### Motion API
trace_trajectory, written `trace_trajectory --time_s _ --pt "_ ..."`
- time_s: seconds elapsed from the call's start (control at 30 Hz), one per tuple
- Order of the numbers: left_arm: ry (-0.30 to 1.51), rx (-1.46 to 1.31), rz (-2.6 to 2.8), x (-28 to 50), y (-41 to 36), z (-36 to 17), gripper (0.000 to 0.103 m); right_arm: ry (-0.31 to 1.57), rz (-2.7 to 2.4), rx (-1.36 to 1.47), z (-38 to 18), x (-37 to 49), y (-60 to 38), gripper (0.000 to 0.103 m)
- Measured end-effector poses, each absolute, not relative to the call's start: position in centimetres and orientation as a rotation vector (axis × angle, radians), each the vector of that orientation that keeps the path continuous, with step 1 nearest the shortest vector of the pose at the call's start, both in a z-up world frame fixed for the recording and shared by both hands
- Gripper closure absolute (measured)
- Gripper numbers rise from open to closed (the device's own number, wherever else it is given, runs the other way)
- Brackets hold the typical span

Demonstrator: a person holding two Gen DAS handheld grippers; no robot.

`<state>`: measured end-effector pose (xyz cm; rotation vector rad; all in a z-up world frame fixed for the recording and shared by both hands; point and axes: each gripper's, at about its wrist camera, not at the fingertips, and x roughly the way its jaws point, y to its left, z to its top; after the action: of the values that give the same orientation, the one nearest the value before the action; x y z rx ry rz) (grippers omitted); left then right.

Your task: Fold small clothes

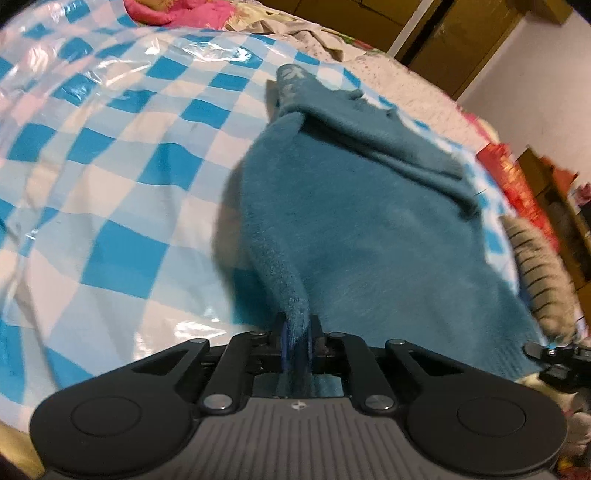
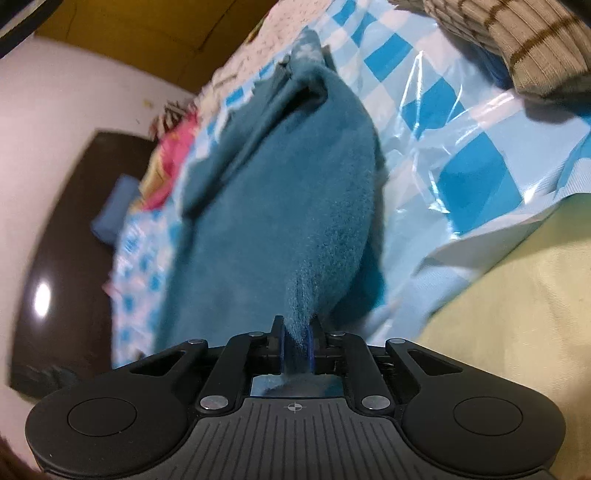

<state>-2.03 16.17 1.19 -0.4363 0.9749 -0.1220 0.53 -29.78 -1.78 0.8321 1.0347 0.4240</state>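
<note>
A fuzzy teal sweater [image 1: 369, 229] lies on a blue-and-white checked plastic sheet [image 1: 110, 155] over a bed. A sleeve is folded across its far part. My left gripper [image 1: 297, 332] is shut on the sweater's near hem, the cloth bunched between the jaws. My right gripper [image 2: 297, 334] is shut on another part of the same sweater [image 2: 295, 192], lifting the hem off the checked sheet [image 2: 461, 147]. The right gripper also shows at the right edge of the left wrist view [image 1: 554, 356].
A beige striped knit garment [image 1: 543, 273] lies to the right of the sweater; it also shows in the right wrist view [image 2: 517, 40]. Pink cloth [image 1: 177, 11] and a floral bedspread [image 1: 406, 85] lie beyond. A yellow sheet [image 2: 517, 295] is near. A dark wooden floor [image 2: 55, 258] lies beside the bed.
</note>
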Motion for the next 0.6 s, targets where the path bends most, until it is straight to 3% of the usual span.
trace_trajectory --time_s 0.27,0.6 --pt "0.891 -0.647 -0.202 -0.2 17.4 2.4 0.083 0.934 0.495 0.987 0.4 2.1 -29.5 0.092" --pt "0.778 -0.717 -0.235 4.5 18.3 4.7 0.083 0.815 0.533 1.053 2.6 7.1 -29.2 0.092"
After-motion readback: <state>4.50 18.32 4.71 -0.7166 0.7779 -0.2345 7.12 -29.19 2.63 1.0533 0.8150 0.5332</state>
